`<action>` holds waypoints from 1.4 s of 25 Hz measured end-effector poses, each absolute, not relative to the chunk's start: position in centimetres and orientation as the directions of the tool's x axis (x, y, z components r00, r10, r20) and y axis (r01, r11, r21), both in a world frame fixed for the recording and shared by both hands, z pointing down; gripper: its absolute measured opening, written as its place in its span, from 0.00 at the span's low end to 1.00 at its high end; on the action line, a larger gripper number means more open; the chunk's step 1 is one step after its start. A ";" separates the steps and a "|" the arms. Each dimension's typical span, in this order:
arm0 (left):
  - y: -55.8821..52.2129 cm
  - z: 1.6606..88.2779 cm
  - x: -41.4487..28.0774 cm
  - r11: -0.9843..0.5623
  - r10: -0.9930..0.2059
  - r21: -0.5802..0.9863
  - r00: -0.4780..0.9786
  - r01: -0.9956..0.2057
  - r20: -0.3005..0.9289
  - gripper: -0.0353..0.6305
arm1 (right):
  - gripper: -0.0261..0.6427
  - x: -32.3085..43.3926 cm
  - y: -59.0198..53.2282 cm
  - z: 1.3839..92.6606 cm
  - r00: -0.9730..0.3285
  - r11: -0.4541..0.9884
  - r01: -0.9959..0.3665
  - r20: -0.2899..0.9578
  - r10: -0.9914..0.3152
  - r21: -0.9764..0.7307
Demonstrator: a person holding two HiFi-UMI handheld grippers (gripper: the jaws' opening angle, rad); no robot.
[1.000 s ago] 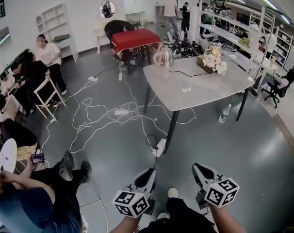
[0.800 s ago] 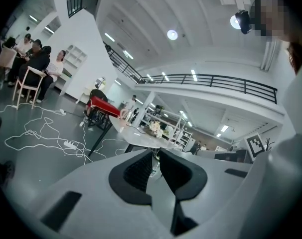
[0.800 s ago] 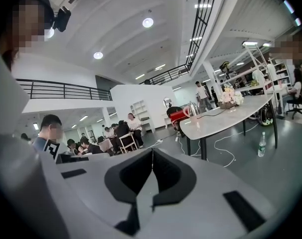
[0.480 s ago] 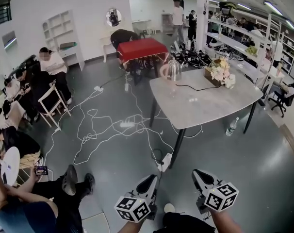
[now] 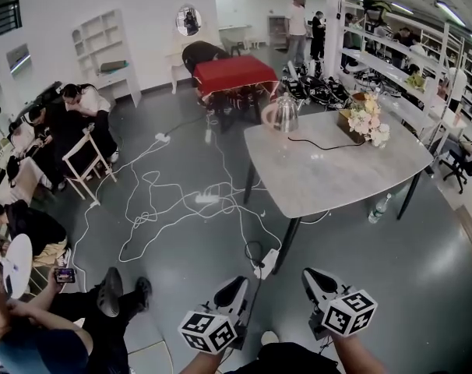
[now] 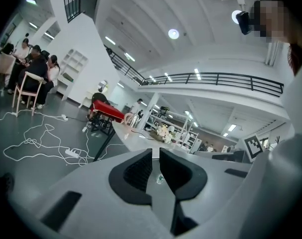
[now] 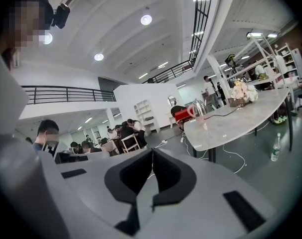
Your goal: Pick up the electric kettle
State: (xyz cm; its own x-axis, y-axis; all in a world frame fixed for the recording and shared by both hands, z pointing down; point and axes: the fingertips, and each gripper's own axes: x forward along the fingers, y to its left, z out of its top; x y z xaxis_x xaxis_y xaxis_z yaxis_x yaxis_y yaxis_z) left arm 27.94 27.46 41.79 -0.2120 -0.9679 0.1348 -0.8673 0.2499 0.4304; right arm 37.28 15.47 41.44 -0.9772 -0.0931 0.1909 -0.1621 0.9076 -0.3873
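Observation:
A clear glass electric kettle point(image 5: 283, 114) stands at the far left corner of a grey table point(image 5: 329, 174); a black cord runs from it across the top. It shows small in the left gripper view point(image 6: 134, 119) and the right gripper view point(image 7: 199, 108). My left gripper point(image 5: 237, 287) and right gripper point(image 5: 311, 280) hang low at the bottom of the head view, well short of the table, both shut and empty. In their own views the left gripper point(image 6: 156, 156) and right gripper point(image 7: 151, 157) have jaws together.
A flower box point(image 5: 366, 120) sits on the table's far side. White cables and a power strip point(image 5: 206, 199) sprawl over the floor left of the table, another strip point(image 5: 265, 262) by its near leg. A water bottle point(image 5: 377, 209) stands right. Seated people point(image 5: 80, 115) and a red-covered table point(image 5: 232, 73) lie beyond.
The table and kettle have drawn nearer and shifted right in the head view as I walk toward them. Both grippers stay shut, held in the same spot low in the view.

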 end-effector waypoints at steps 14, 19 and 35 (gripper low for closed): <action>22.1 42.9 24.2 0.314 -0.947 0.399 -0.256 -0.862 0.192 0.12 | 0.05 33.5 10.7 43.3 -0.979 0.903 -0.115 0.202 -0.032 -0.413; 21.3 42.7 23.2 0.326 -0.943 0.386 -0.267 -0.863 0.200 0.12 | 0.05 32.5 9.6 43.9 -0.978 0.895 -0.114 0.205 -0.026 -0.432; 19.1 43.7 14.6 0.271 -0.960 0.403 -0.212 -0.874 0.184 0.12 | 0.05 24.4 8.1 44.1 -0.972 0.902 -0.160 0.221 -0.074 -0.402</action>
State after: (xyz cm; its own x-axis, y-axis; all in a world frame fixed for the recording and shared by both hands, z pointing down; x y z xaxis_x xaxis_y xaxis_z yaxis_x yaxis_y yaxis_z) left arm 14.64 19.12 43.70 -0.2124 -0.9597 0.1841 -0.8740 0.2709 0.4035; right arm 24.40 8.15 44.12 -0.9724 -0.0738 0.2214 -0.1600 0.9015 -0.4021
